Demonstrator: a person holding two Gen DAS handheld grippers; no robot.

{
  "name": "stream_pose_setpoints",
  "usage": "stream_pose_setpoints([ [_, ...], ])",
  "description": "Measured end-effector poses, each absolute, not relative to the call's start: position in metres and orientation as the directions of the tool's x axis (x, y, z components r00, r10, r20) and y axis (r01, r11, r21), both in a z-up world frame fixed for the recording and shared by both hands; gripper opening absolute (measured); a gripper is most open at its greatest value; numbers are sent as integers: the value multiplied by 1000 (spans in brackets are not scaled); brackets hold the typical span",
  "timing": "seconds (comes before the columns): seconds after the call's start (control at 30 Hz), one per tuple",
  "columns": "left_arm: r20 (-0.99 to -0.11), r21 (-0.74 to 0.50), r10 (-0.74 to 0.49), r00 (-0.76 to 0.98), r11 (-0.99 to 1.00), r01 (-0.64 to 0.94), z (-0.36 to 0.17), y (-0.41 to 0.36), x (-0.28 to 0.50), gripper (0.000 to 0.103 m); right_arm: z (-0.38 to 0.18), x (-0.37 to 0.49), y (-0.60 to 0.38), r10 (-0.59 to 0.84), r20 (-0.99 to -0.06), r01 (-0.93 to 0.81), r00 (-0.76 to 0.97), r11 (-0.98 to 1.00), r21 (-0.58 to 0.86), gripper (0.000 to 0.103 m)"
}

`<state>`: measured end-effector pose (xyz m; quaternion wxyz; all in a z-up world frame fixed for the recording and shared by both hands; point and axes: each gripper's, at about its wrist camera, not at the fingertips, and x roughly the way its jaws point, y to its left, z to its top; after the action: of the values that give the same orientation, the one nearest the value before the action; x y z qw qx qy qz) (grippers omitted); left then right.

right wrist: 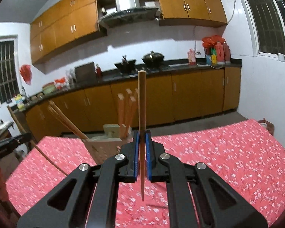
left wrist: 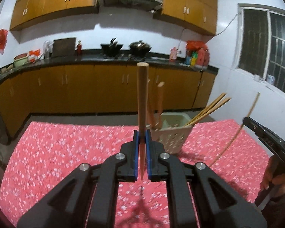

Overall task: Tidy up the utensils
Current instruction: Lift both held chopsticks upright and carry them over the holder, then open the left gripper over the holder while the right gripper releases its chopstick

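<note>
My left gripper (left wrist: 142, 135) is shut on a wooden chopstick (left wrist: 142, 95) held upright above the red floral tablecloth (left wrist: 66, 152). Just behind and right of it stands a pale slotted utensil holder (left wrist: 171, 134) with several chopsticks (left wrist: 209, 110) in it. My right gripper (right wrist: 142, 135) is shut on another wooden chopstick (right wrist: 142, 104), also upright. The holder (right wrist: 102, 144) is ahead and left of it, with several chopsticks (right wrist: 126, 110) standing inside. The right gripper with its thin chopstick (left wrist: 235, 133) shows at the right edge of the left wrist view.
The table's far edge (left wrist: 104, 123) lies just past the holder. Behind it are wooden cabinets, a dark counter (left wrist: 85, 58) with two woks (left wrist: 138, 47), and a barred window (left wrist: 266, 47) at right. The left gripper (right wrist: 7, 144) shows at the left edge of the right wrist view.
</note>
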<state>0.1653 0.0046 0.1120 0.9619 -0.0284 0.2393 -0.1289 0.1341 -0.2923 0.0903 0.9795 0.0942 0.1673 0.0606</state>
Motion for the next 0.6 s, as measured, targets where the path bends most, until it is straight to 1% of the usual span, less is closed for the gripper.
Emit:
stream_pose_setpoints([
  [0.2, -360, -111, -302, 883, 953, 280, 143, -13, 161, 8, 130, 127, -286, 210, -189, -164, 959, 959, 232, 7],
  [0.43, -242, -145, -318, 917, 946, 290, 178, -27, 174, 8, 160, 139, -274, 212, -61, -193, 975, 954, 230, 7],
  [0.6, -189, -171, -301, 935, 947, 270, 194, -33, 192, 8, 163, 156, -266, 189, -10, -183, 982, 959, 216, 7],
])
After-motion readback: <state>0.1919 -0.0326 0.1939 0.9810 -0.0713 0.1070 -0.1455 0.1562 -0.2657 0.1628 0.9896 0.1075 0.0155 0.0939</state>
